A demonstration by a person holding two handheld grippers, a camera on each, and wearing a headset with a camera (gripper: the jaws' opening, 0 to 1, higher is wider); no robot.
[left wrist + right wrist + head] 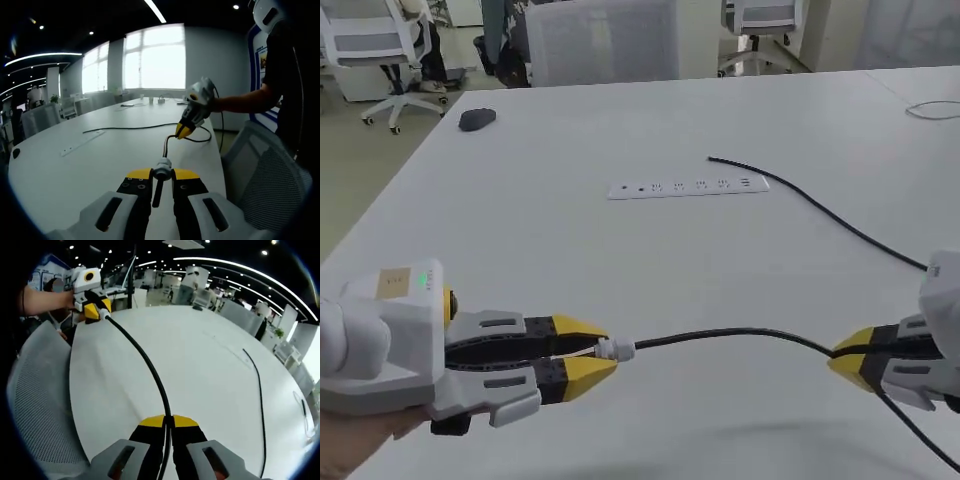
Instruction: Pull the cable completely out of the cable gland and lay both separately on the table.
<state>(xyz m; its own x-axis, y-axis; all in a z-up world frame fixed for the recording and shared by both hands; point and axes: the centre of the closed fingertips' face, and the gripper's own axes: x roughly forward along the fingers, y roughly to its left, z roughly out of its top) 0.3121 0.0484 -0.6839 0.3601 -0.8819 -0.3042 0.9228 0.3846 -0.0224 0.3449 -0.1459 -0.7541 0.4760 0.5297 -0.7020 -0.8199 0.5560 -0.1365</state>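
A white cable gland (pixel 613 349) sits between the yellow tips of my left gripper (pixel 603 356), which is shut on it just above the table. In the left gripper view the gland (pixel 162 167) pokes out between the tips. A black cable (pixel 730 336) runs from the gland to my right gripper (pixel 839 360), shut on the cable at the lower right. The cable (pixel 145 362) stretches taut-ish in the right gripper view up to the left gripper (pixel 96 311). Its far end (pixel 820 206) trails across the table behind.
A white power strip (pixel 688 186) lies mid-table and a dark mouse (pixel 477 119) at the back left. Office chairs (pixel 390 50) stand beyond the far edge. A mesh chair back (pixel 270 175) is close beside the table edge.
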